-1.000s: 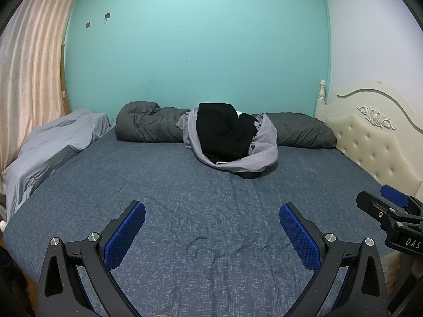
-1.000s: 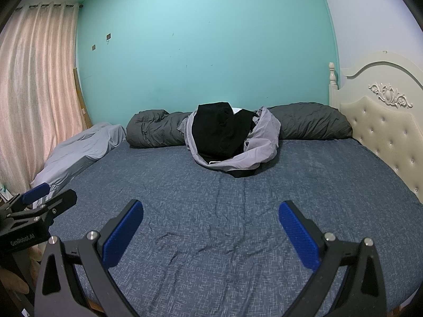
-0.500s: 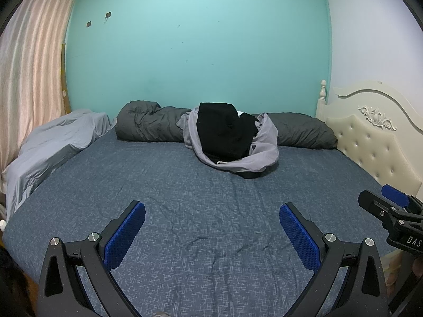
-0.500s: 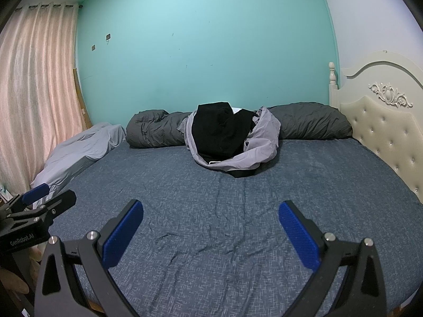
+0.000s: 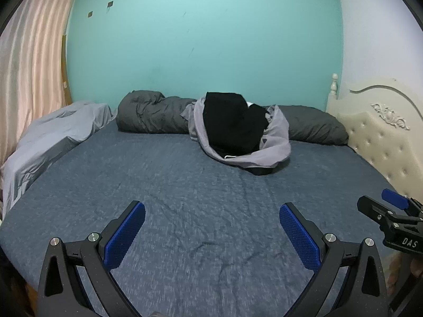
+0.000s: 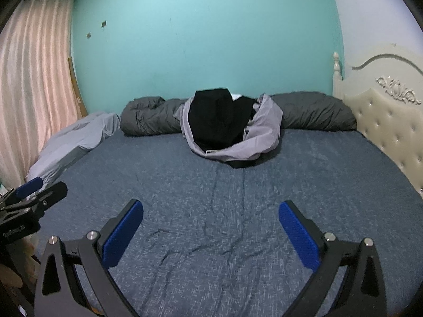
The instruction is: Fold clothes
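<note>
Dark blue, faintly flecked fabric covers the bed, and shallow creases are seen running across its near half. At the far side, against the teal wall, a heap of clothes is found: a black garment is bundled inside a smooth, pale grey garment whose folds wrap loosely around it, with a dark edge showing underneath at the near side. The heap rests partly on a long, rumpled charcoal duvet roll laid along the wall. A light grey sheet is draped over the far left corner, beside a ribbed pink curtain. A cream, button-tufted headboard with carved scrollwork stands at the right. The left gripper is held wide apart above the near bedding, nothing between its ridged blue pads. The right gripper is likewise spread wide and empty. Both are well apart from the clothes.
</note>
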`<state>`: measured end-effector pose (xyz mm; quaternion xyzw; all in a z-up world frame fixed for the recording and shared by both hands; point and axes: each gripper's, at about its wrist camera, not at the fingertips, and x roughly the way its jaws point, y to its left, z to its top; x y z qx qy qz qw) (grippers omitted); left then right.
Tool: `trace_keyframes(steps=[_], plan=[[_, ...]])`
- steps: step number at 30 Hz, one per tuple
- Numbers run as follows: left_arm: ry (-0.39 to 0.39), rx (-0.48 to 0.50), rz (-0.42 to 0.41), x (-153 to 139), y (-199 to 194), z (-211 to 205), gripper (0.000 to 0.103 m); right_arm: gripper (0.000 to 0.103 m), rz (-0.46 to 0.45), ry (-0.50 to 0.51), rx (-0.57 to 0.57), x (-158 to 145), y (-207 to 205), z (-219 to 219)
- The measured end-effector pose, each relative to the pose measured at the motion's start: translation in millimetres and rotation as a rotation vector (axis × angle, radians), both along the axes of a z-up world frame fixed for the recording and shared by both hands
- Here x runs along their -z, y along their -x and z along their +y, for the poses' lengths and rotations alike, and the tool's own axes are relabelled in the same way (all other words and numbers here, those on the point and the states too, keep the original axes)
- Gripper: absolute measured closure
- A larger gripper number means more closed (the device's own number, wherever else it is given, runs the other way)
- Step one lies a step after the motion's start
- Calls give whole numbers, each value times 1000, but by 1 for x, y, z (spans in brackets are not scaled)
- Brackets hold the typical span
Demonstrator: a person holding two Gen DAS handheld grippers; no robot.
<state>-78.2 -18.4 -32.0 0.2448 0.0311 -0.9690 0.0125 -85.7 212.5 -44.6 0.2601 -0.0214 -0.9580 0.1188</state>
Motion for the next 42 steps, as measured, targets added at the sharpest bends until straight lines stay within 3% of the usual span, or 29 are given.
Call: trace_keyframes(steps=[7, 15, 19, 22, 29, 36, 42], plan=[[-18, -30, -32, 36, 80, -24, 0, 0, -32, -37, -22, 25, 76, -10], [-146, -70, -39, 94, 171, -58, 0, 0, -68, -57, -46, 66, 206, -24], [-218, -87, -83, 129, 209, -74, 0, 0, -107, -29, -38, 92, 277, -26], [-239, -95, -93, 149, 228, -80, 0, 0, -113, 6, -19, 109, 317, -23], [-245, -71, -131, 178, 261, -87, 0, 0, -152, -39, 4, 147, 408, -35], [-228, -73, -129, 187, 287, -92, 0, 0, -161, -68, -26, 160, 466, -55], [-236, -75, -142, 198, 302, -98, 0, 0, -174, -49, 22, 171, 514, -62]])
